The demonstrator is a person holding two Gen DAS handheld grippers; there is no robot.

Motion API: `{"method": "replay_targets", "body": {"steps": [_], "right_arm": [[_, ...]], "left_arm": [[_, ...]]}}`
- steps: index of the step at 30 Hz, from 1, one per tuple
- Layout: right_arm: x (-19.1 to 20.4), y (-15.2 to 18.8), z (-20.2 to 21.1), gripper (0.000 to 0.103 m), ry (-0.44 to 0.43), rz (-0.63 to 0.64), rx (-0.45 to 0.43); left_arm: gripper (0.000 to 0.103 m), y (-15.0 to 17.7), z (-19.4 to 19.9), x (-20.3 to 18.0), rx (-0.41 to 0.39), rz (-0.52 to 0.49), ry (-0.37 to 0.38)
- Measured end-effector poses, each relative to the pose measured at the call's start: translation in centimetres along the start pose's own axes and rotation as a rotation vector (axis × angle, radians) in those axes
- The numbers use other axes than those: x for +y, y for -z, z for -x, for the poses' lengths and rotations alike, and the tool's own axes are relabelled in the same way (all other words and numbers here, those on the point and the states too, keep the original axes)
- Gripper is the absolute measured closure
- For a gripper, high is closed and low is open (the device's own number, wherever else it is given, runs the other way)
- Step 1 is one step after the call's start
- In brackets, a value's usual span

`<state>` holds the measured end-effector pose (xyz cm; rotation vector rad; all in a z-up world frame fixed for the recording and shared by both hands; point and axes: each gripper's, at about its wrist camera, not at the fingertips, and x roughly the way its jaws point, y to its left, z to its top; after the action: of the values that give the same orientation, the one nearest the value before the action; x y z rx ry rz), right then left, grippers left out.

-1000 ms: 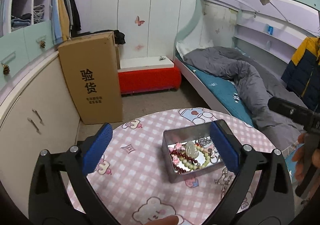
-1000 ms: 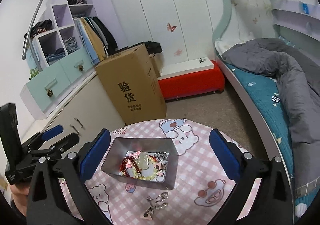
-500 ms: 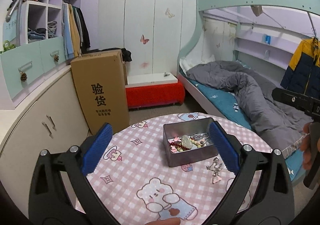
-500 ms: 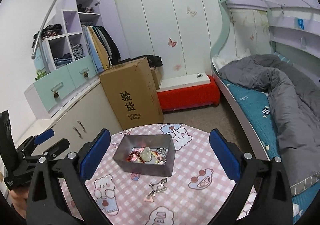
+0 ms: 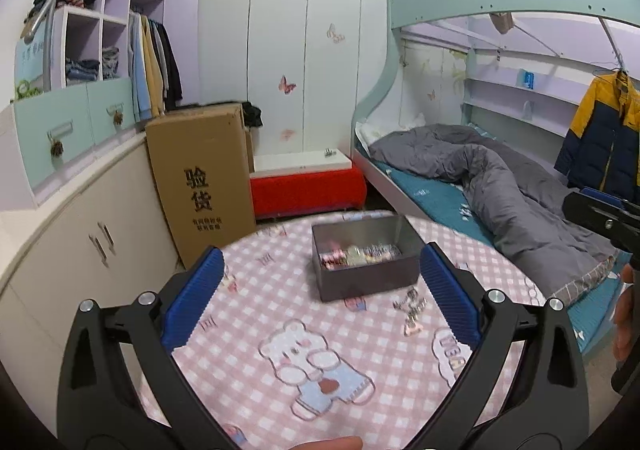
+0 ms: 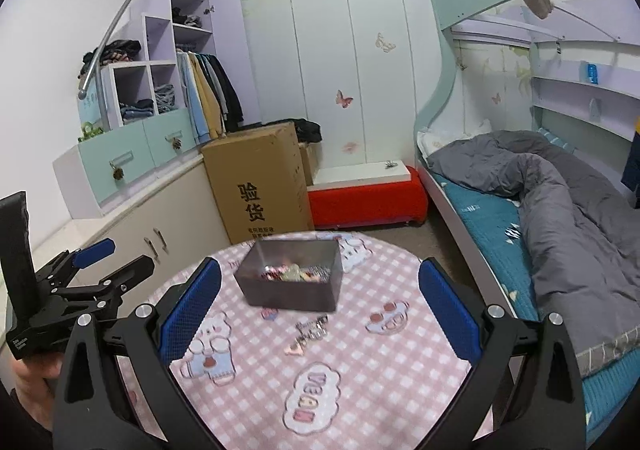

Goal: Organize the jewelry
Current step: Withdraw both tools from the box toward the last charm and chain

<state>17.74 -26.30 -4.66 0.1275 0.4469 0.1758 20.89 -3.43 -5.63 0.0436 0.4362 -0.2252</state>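
Left hand-held gripper (image 5: 320, 282): jaws spread wide, nothing between the blue pads; held back from the round surface (image 5: 280, 314) with the pink checked cloth.
Cardboard carton (image 5: 202, 178): stands on the floor beyond the surface's left edge; no part in the job.
Metal tin (image 5: 366, 278): open, toward the far side of the surface; beads and other jewelry (image 5: 358, 253) heaped inside, single pieces too blurred to name.
Loose piece (image 6: 310, 332): a silvery chain item with a pink pendant, lying on the cloth just beside the tin's near wall, outside it.
Right hand-held gripper (image 6: 320, 282): jaws likewise spread, empty, well apart from tin and loose piece.
Bed (image 6: 540, 186): right of the surface, grey quilt rumpled.
Progress: most jewelry is in the tin; judged nearly done.
Left to do: the one loose piece needs picking up and dropping in. Neither gripper is close to it yet.
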Motion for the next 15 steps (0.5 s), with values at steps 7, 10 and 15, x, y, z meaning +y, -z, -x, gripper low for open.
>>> {"method": "replay_targets", "body": {"steps": [7,10,15], "right_arm": [[-0.3,2.6,0.6,0.008,0.026,0.008,0.033],[-0.7,3.4,0.6,0.008,0.035,-0.004,0.045],[-2.2,5.0,-0.4,0.008,0.056,-0.049,0.088]], "left_arm": [[0.007,3.2,-0.8,-0.5,0.055,0.036,0.040],[0.007,4.3,-2.0,-1.6,0.097,0.005,0.052],[0.007,6.0,-5.6,-3.3,0.201,-0.036,0.070]]}}
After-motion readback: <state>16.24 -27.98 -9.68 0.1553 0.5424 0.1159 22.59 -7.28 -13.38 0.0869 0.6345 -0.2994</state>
